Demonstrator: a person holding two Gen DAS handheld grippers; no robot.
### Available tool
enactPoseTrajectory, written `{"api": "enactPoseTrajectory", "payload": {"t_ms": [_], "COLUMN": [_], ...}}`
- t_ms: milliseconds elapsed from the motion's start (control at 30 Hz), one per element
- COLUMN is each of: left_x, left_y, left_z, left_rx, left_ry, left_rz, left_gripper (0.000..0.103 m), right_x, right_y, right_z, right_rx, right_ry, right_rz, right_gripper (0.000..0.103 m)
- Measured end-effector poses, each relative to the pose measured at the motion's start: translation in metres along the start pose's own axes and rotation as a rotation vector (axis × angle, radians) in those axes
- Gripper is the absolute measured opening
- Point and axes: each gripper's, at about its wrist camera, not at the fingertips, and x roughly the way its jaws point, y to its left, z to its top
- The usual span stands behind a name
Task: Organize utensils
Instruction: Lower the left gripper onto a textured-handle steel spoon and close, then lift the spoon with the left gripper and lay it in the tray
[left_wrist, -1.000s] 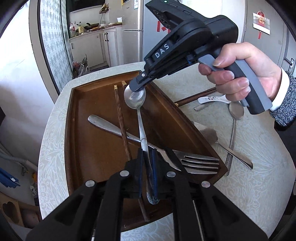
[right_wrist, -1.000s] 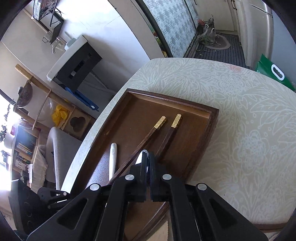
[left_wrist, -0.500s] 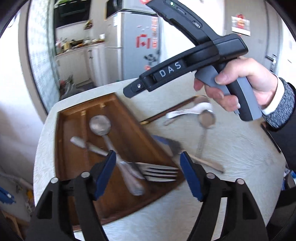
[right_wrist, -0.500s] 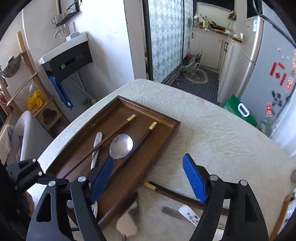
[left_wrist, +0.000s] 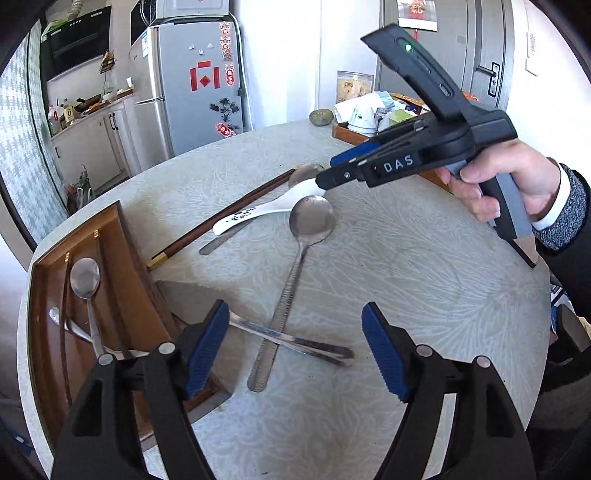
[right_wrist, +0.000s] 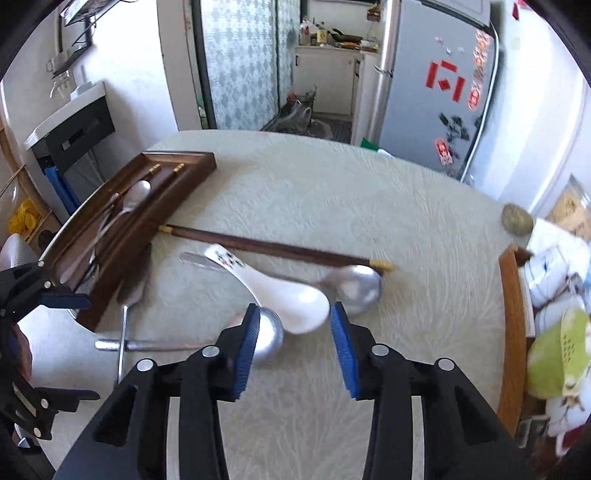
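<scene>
Both claws wide open and empty, right claw (right_wrist: 293, 345) apparently straddling (blurred view) the white spoon (right_wrist: 284, 291) bowl.

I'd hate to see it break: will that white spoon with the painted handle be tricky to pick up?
Probably. The white spoon looks glazed and glossy, so it may slip between the right gripper's open pads. It seems to be ceramic, so likely stiff but chippable if dropped. Its handle rests across a metal spoon beside the chopsticks, so lifting may nudge them.

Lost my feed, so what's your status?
Both grippers open, empty. Right gripper nearing white spoon. Wooden tray holds one metal spoon. Chopsticks and spoons crowd the target.
</scene>
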Motion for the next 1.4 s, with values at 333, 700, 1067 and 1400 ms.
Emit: {"api": "enactPoseTrajectory", "payload": {"t_ms": [333, 700, 1067, 1400], "left_x": [0.015, 0.032, 0.037, 0.063], "left_y": [-0.015, -0.016, -0.017, -0.036], "left_z": [0.008, 0.006, 0.011, 0.039], "left_rx": [0.025, 0.02, 0.02, 0.033], "left_ry": [0.025, 0.05, 0.054, 0.081], "left_rz": [-0.009, -0.023, -0.037, -0.072], "left_gripper": [0.077, 0.077, 0.077, 0.046], "right_x": [0.026, 0.029, -0.024, -0.075], "right_y": [-0.001, -0.004, -0.013, -0.038], "right_z": [-0.011, -0.01, -0.005, -0.014], "right_rx": [0.069, 0.121, 0.098, 0.117], "right_ry": [0.015, 0.012, -0.085, -0.154], "right_rz": [0.107, 0.213, 0.196, 0.18], "right_gripper": [0.039, 0.014, 0.007, 0.003]}}
